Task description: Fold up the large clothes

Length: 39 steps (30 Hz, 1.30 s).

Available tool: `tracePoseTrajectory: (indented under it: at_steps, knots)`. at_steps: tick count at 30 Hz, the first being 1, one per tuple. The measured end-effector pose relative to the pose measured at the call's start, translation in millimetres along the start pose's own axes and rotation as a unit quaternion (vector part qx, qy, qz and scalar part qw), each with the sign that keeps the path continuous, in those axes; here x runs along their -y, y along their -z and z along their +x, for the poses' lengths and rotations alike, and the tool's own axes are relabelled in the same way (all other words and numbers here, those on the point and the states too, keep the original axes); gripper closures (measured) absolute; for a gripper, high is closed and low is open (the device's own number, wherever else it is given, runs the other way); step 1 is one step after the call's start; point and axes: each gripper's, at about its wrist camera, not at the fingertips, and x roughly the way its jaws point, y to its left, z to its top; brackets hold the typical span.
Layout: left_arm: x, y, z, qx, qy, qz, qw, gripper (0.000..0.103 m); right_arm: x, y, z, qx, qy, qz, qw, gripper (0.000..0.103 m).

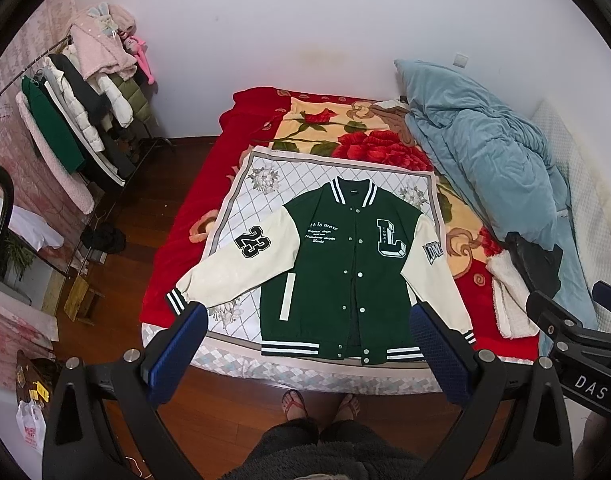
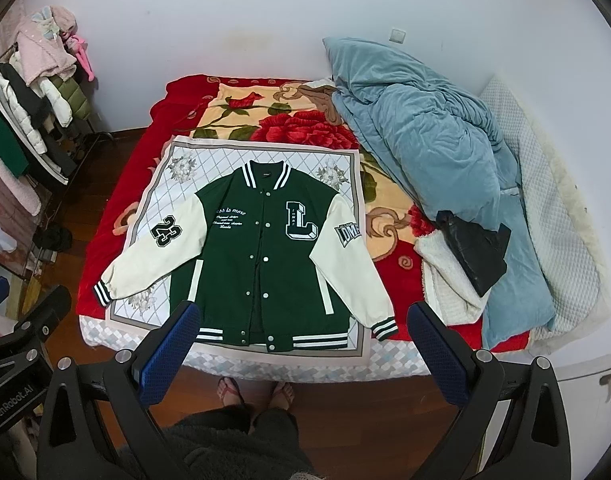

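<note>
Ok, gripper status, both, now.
Left gripper: open, holding nothing, above the jacket.
Right gripper: open, holding nothing.

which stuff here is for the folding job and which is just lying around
For the job:
- varsity jacket, spread flat and unfolded
- quilted mat under it
- left tongs and right tongs, both open

Just lying about:
- blue duvet
- rose blanket
- clothes rack
- black item

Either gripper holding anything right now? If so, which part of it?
Nothing held. The left gripper and right gripper are both open, hovering above the bed's near edge; the varsity jacket lies flat, untouched.
</note>
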Motion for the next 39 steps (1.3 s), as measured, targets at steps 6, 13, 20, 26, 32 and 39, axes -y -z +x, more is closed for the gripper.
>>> tracePoseTrajectory:
  at_steps: [6, 13, 20, 26, 32, 39]
  knots:
    - [9.5, -5.9, -6.4, 0.0, 0.002, 0.0, 1.0, 0.0, 0.1, 0.6, -1.7, -0.001, 0.001, -0.001, 1.0, 0.0]
    - [7.8, -6.3, -6.5, 0.0, 0.004, 0.001, 1.0, 0.0, 1.9, 0.5, -3.3, 0.0, 0.0, 0.001, 1.0, 0.0]
    - [18.9, -14.9, -9.3, 0.001, 0.007, 0.005, 1.0, 0.0, 3.3, 0.9, -6.5, 0.0, 0.001, 0.004, 1.0, 0.0]
    - [22.1, -17.3, -3.3, 0.002, 0.009, 0.009, 0.9999, 0.0, 4.5, 1.9, -7.6, 0.001, 0.002, 0.004, 1.0, 0.0]
    - [10.1, -15.9, 7.0, 0.008, 0.009, 0.013, 0.9999, 0.0, 5.8, 5.0, -8.3, -0.001, 0.002, 0.008, 1.0, 0.0]
    - [7.7, -35.1, 78.9, 0.055, -0.054, 0.031, 0.9965, 0.0, 37.5, 4.2, 40.9, -0.006, -0.019, 0.087, 0.996, 0.0]
